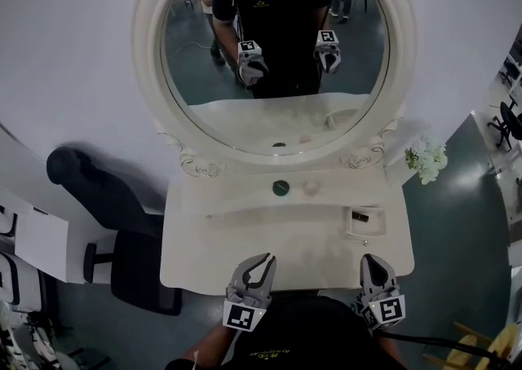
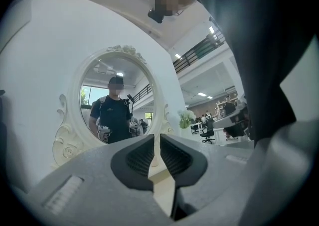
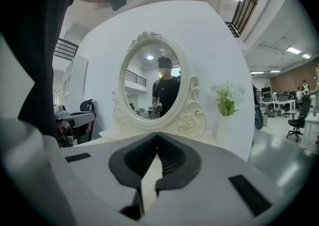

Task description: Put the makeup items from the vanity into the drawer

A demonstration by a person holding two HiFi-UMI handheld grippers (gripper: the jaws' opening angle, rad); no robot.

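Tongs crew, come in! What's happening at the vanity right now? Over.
Left tongs shut, empty. Right tongs shut, empty. Dark round makeup item on vanity, untouched. Nothing in the way.

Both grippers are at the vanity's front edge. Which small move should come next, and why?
Probably open the fingers of the right gripper and reach for the dark rectangular item, nearest to it. Both it and the left gripper are shut and empty, and the items lie on the vanity. No open drawer shows; that may come first.

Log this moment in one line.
left claw: shut, empty | right claw: shut, empty | both: near vanity front edge | round green item: on vanity by mirror, untouched
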